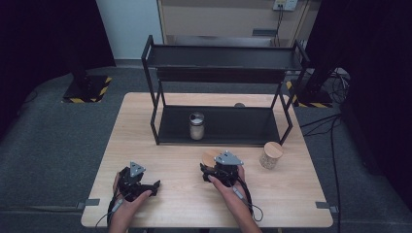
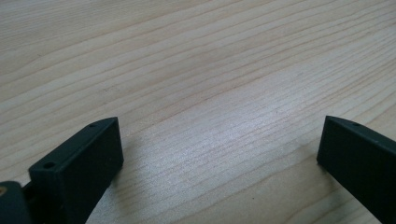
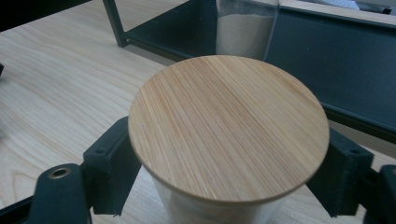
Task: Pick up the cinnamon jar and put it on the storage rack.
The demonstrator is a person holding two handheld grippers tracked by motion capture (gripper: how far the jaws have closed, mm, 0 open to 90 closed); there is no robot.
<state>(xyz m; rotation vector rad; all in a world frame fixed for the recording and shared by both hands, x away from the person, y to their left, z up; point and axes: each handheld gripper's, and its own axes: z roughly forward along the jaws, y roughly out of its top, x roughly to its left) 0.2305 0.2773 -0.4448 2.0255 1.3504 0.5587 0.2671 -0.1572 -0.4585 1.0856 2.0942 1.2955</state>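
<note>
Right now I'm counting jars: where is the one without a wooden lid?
High view: the open jar stands on the black rack's lower shelf, left of centre, behind the right tongs.

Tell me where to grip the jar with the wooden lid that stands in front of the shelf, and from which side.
Grip the jar on its glass body just under the wooden lid, coming level from the person's side. The lid overhangs the body, so a hold beneath that rim should not slip upward. The round wall suits two opposing pads. The right gripper already straddles it there, one jaw on each side.
</note>
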